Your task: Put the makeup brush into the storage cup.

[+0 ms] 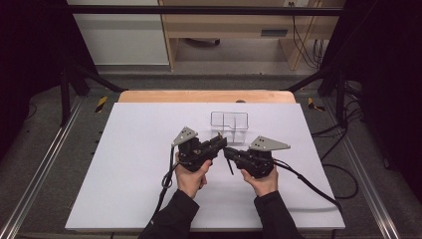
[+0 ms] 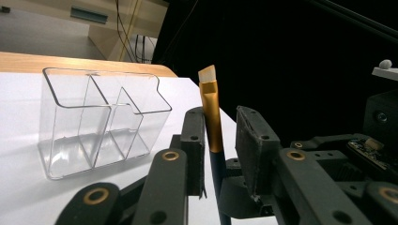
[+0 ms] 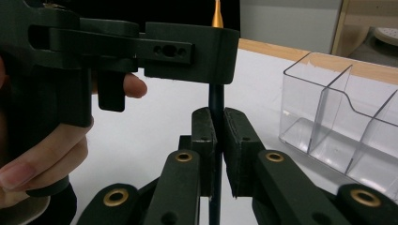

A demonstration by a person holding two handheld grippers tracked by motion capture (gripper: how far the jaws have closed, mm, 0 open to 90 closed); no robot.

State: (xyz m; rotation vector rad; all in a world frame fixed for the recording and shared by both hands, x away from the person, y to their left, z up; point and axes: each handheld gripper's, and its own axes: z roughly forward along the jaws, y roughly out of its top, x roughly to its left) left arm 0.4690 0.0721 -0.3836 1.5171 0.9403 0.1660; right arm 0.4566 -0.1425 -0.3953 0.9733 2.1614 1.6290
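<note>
Fingers of my right gripper clamp the brush upright beside the organizer, mid-desk; left fingers are not yet gripping, so a premature handover could drop it.

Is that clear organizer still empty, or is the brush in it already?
Empty. The clear organizer holds nothing in its compartments; the brush stands upright outside it, clamped in the right gripper.

You hold a makeup brush: pale beige bristle tip, metallic gold ferrule, dark navy-black handle. Your left gripper and right gripper are matte black with brass-coloured pivot rings and grey top plates. The compartment organiser is clear, colourless. The table sheet is plain white, with a light wood edge. Your sleeves are black.
</note>
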